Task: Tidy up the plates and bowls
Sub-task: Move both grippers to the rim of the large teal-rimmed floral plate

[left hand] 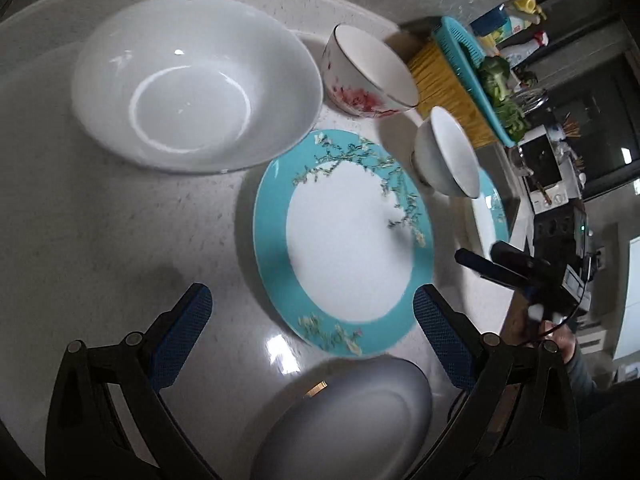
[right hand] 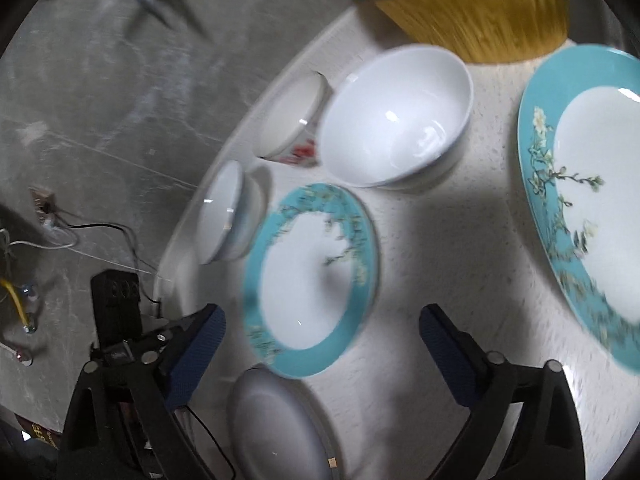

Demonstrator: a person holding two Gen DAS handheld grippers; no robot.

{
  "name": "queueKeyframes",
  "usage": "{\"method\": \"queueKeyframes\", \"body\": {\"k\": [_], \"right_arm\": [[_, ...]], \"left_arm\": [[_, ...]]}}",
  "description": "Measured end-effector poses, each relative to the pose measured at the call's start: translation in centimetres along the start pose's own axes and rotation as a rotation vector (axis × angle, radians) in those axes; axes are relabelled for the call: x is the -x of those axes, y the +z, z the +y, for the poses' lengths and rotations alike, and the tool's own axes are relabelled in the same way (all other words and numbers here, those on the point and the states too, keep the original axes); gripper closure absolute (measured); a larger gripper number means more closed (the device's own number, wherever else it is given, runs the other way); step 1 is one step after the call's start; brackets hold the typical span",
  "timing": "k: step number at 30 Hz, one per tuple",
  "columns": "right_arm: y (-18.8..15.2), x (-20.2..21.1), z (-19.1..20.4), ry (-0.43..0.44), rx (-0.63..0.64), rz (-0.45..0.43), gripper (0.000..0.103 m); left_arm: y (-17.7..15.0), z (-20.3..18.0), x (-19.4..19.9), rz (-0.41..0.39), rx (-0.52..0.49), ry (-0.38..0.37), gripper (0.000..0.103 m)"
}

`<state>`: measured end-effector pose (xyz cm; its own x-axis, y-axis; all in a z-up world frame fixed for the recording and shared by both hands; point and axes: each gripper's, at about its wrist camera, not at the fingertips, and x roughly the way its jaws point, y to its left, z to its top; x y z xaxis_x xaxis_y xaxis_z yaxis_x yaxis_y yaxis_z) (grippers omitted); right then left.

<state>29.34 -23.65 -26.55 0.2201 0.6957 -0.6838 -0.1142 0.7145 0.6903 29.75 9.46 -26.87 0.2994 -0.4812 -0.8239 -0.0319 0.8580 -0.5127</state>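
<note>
a pale speckled round table (left hand: 100,240) carries all the dishes, with grey marbled floor (right hand: 100,100) showing past its curved edge and a cluttered kitchen corner at the far right of my left view.

my left gripper (left hand: 312,316) is released, jaws spread wide above the near rim of the teal plate (left hand: 344,240), touching nothing. far left of it sits the big white bowl (left hand: 192,80), with bare tabletop near and left of it. the red flowered bowl (left hand: 360,76) stands just beside the big bowl, and a small white bowl (left hand: 448,156) sits on the edge of a second teal plate (left hand: 490,216), mostly hidden behind it. a grey dish (left hand: 344,420) lies nearest, cut off at the bottom.

my right gripper (right hand: 322,328) is also let go, jaws wide, empty, over the near edge of a smaller teal plate (right hand: 312,280). there is open table to its right, before the large teal plate (right hand: 580,200), which runs out of frame. the yellow basket (right hand: 480,12) with its teal tray (left hand: 464,52) is cut off at the top. both views are blurred, so fine patterns are hard to read.
</note>
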Motion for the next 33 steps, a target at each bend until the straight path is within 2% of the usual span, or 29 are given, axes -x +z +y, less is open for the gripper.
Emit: {"method": "queueKeyframes", "body": {"k": [4, 6, 10, 12, 20, 30, 32, 33], "right_arm": [[0.9, -0.9, -1.2, -0.015, -0.012, 0.012, 0.025], [1.1, -1.4, -1.7, 0.009, -0.027, 0.032, 0.035], [1.3, -2.4, -2.3, 0.042, -0.028, 0.056, 0.040], [1.4, -2.8, -2.5, 0.061, -0.036, 0.067, 0.052], [2.1, -3.6, -2.4, 0.109, -0.027, 0.096, 0.054], [2.1, -3.7, -2.5, 0.111, -0.021, 0.099, 0.057], [2.0, -3.8, -2.4, 0.111, -0.019, 0.099, 0.057], [2.1, -3.8, -2.4, 0.111, -0.021, 0.100, 0.057]], "left_arm": [[1.1, 0.7, -1.7, 0.021, 0.002, 0.010, 0.002], [1.3, 0.8, -2.2, 0.030, -0.001, 0.009, 0.002], [1.7, 1.1, -3.0, 0.040, 0.000, -0.013, 0.002], [2.1, 1.2, -3.3, 0.042, -0.001, -0.017, 0.002], [2.9, 1.1, -3.2, 0.049, -0.014, -0.034, 0.002], [2.8, 0.5, -3.5, 0.052, -0.035, -0.072, 0.002], [2.9, 0.3, -3.6, 0.055, -0.040, -0.080, 0.007], [2.9, 0.3, -3.7, 0.055, -0.036, -0.088, 0.016]]}}
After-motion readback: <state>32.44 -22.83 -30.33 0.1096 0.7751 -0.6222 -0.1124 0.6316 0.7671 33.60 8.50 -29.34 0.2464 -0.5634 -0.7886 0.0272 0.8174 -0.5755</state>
